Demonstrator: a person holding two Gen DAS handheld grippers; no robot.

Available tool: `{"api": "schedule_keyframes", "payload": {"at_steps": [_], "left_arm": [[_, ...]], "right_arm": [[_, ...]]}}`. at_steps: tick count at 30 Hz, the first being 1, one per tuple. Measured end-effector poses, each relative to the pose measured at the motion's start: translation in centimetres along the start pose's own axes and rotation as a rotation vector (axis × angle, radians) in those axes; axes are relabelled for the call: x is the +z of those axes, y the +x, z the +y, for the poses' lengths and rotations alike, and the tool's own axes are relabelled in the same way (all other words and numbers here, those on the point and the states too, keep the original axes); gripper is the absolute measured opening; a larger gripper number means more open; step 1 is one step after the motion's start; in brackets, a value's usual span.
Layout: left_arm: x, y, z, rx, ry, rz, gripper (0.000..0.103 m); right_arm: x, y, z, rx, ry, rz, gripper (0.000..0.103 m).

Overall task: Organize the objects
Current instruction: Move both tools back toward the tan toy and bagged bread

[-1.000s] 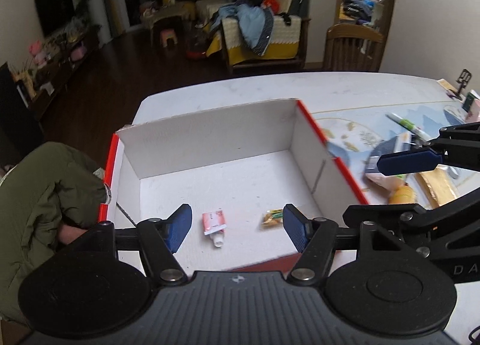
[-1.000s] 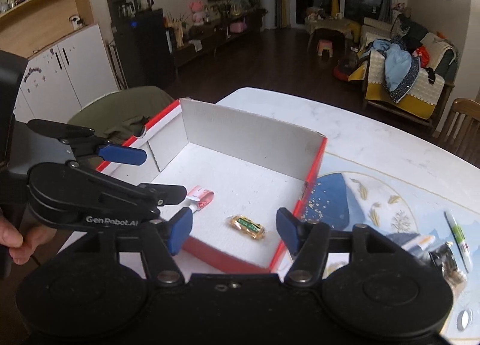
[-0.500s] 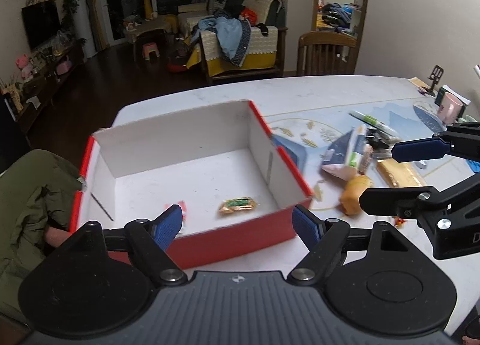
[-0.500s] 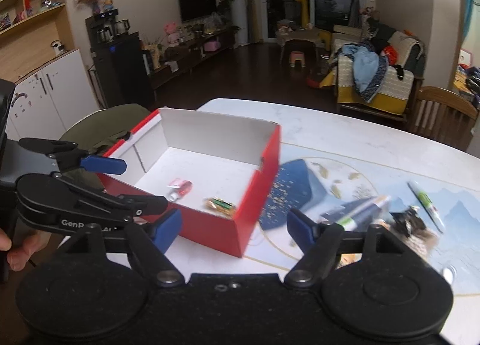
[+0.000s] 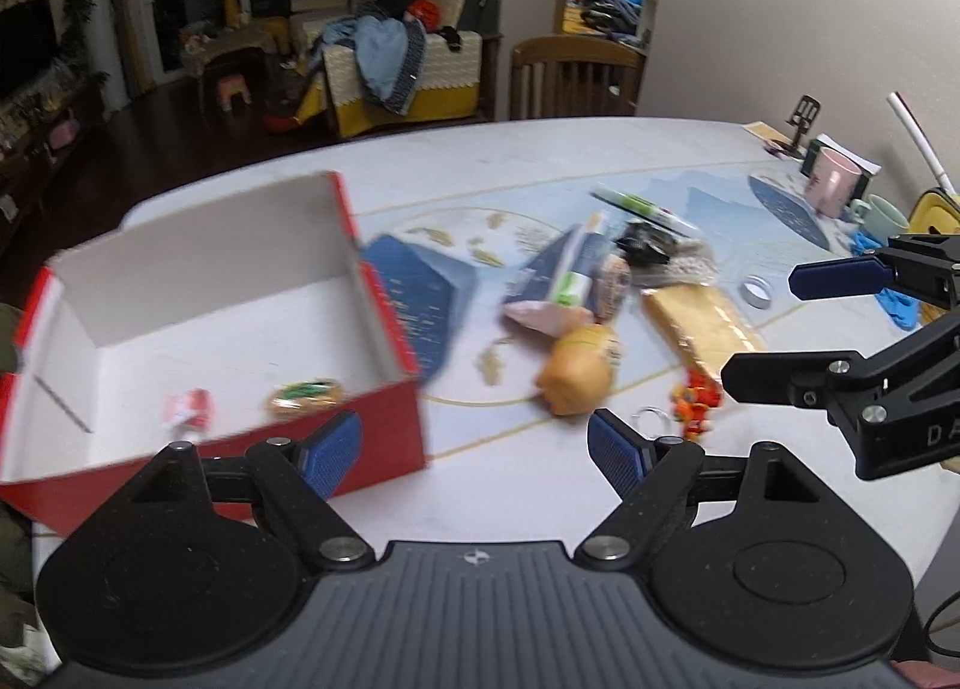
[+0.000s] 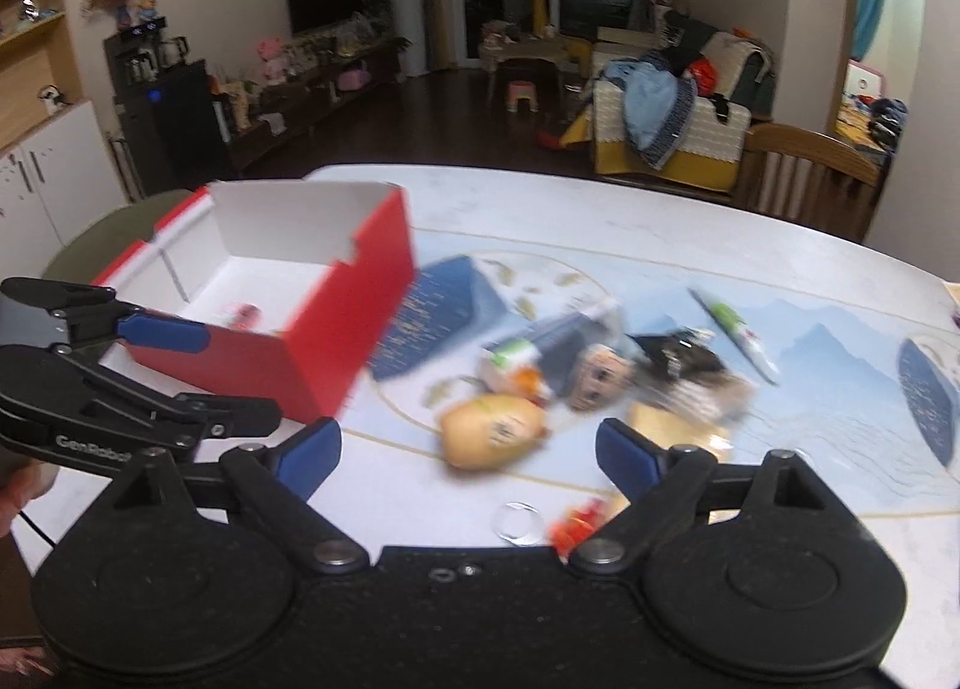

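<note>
A red box with white inner walls (image 5: 384,293) (image 6: 354,299) stands at the left of the table. A small red-and-white tube (image 5: 189,407) and a green-yellow wrapped sweet (image 5: 306,395) lie inside it. To its right is a blurred pile: a yellow-orange packet (image 5: 579,371) (image 6: 495,431), a toothpaste box (image 5: 576,269), a marker pen (image 5: 645,209), a tan packet (image 5: 696,317) and a small orange toy (image 5: 696,395). My left gripper (image 5: 474,443) hovers at the box's near right corner. My right gripper (image 6: 468,449) hovers before the yellow-orange packet. The jaws of both are opening, with nothing between them.
A pink mug (image 5: 837,182) and a pale green cup (image 5: 882,218) stand at the table's far right, with a metal cap (image 5: 757,291) nearer. A clear ring (image 6: 517,521) lies on the mat. A wooden chair (image 5: 576,74) stands behind the table.
Both grippers have swung right, away from over the box toward the pile on the mat. Their jaws have spread wider. The tube and sweet stay in the box.
</note>
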State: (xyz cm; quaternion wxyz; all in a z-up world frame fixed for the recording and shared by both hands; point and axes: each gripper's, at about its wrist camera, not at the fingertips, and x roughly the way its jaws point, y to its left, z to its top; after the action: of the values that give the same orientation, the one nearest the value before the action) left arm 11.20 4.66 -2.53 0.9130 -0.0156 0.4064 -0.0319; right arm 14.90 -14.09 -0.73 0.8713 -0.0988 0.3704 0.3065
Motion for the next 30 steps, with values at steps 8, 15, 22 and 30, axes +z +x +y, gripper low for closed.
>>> {"api": "schedule_keyframes", "payload": {"at_steps": [8,15,22,30], "left_arm": [[0.4,3.7,-3.2,-0.054,0.002,0.022,0.093],[1.0,6.2,-4.6,-0.045,-0.039,-0.004,0.103],[1.4,9.5,-5.8,-0.029,0.002,0.044,0.103],[1.6,12.6,-6.6,0.005,0.038,0.076,0.103]], "right_arm": [[-1.9,1.0,-4.8,-0.055,0.050,0.043,0.092],[-2.5,2.8,-7.8,-0.076,0.073,0.078,0.092],[-3.1,5.5,-9.6,-0.077,0.099,0.129,0.092],[-3.4,8.6,-11.1,-0.097,0.150,0.190,0.092]]}}
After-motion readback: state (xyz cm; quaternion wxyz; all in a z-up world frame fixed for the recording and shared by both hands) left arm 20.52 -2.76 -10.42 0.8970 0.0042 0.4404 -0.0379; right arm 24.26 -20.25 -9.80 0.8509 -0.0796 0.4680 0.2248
